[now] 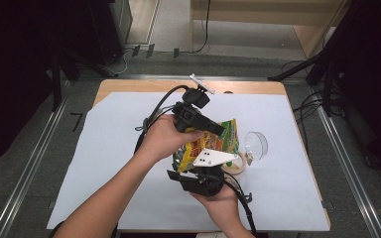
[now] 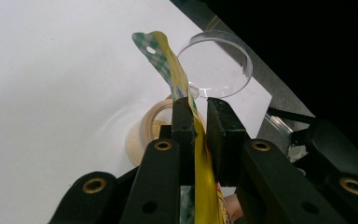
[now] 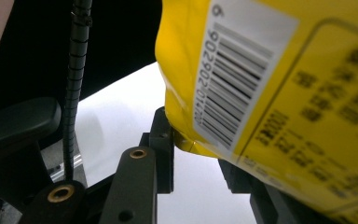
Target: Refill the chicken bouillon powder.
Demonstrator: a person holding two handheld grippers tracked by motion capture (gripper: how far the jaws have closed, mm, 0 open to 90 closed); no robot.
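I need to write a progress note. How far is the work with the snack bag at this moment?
Done: both tongs have hold of the yellow snack bag, which is lifted above the white sheet. In hand: the left tongs pinch its top seal edge and the right tongs clamp the lower end near the barcode. Left: the bag looks unopened, and the clear round lid and tape roll lie untouched.

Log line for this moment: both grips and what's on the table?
left gripper: shut on snack bag top edge | right gripper: shut on bag's lower end | tape roll, clear lid: on table
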